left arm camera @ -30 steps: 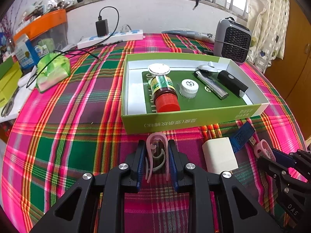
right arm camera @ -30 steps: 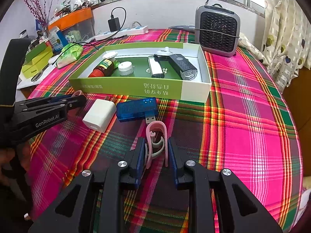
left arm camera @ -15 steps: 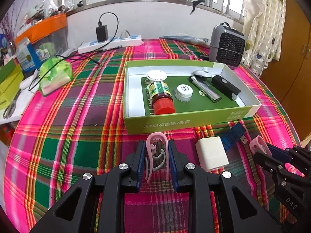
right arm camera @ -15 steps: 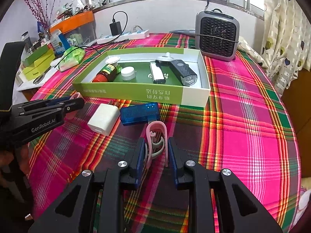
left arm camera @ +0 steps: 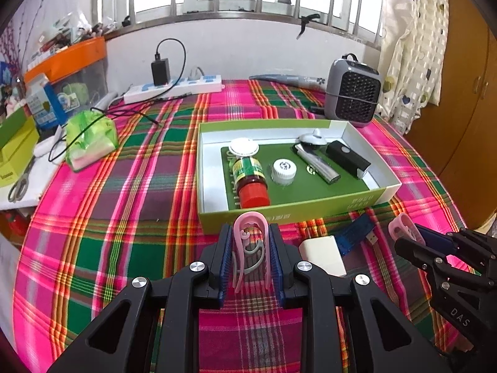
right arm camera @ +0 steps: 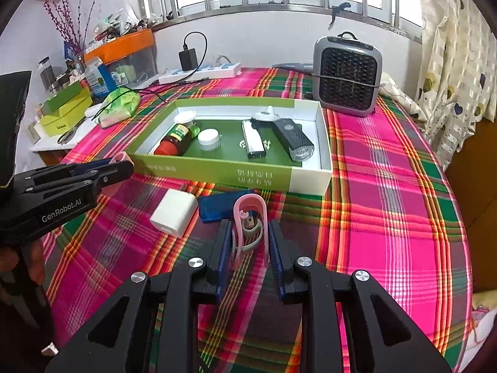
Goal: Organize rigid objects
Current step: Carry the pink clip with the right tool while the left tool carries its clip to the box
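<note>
above the desk (left arm camera: 124,217), just short of the green box (left arm camera: 279,214) | both my tongs clamped: left tongs (left arm camera: 251,248) on a pink clip (left arm camera: 250,242), right tongs (right arm camera: 250,242) on another pink clip (right arm camera: 250,217) | step: carrying | next: reach over the near wall, drop clips clear of the bottle (left arm camera: 250,180)
</note>
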